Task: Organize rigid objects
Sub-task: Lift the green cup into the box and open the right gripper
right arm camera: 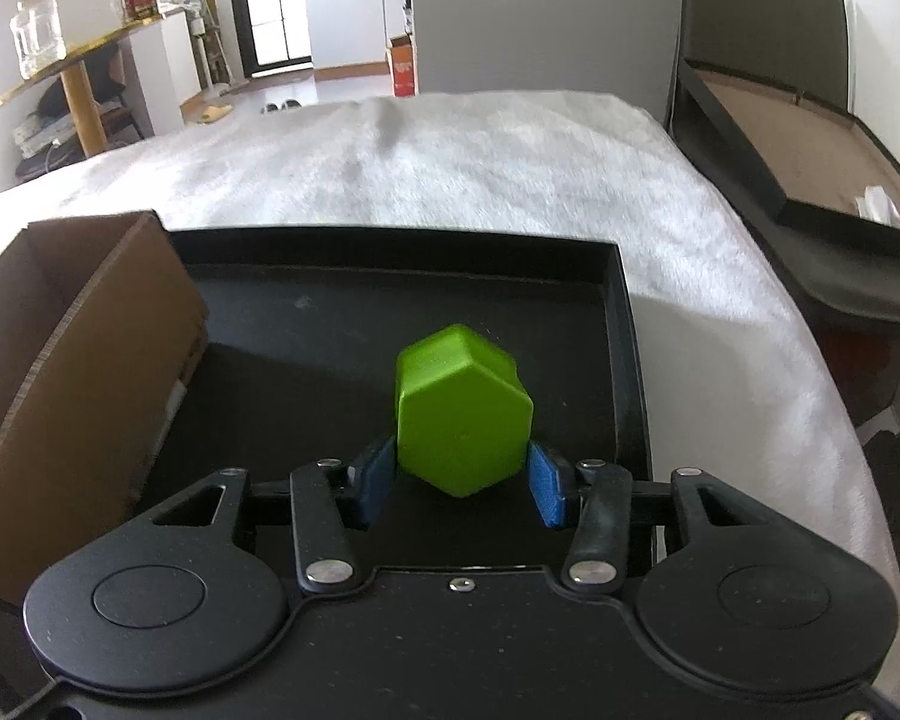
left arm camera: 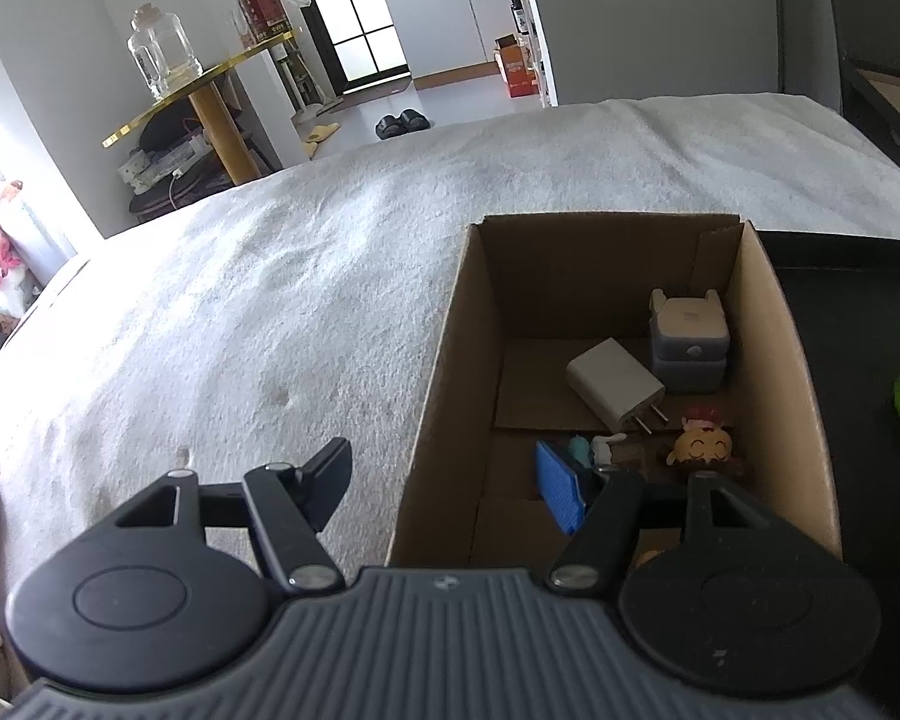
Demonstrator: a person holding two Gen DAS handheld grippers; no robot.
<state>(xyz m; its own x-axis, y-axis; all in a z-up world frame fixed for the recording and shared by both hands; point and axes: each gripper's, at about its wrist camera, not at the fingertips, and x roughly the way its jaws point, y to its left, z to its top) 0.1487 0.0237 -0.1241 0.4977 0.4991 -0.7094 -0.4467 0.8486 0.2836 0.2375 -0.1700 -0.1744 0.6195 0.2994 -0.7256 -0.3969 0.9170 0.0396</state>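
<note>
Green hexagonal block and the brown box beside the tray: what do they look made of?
Green hexagonal block: probably moulded plastic, matte; flat facets, even colour, soft sheen, no grain. It sits between the right gripper pads.
Brown box: corrugated cardboard, uncoated; dull brown faces and a raw cut edge along the rim.

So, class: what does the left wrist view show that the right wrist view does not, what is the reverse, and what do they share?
Only the left wrist view shows the box's contents: a white charger, a grey block and a yellow figurine, with the left tool straddling the box's wall. Only the right wrist view shows the right tool closed on the green hexagonal block over the black tray. Both show the cardboard box and white blanket.
</note>
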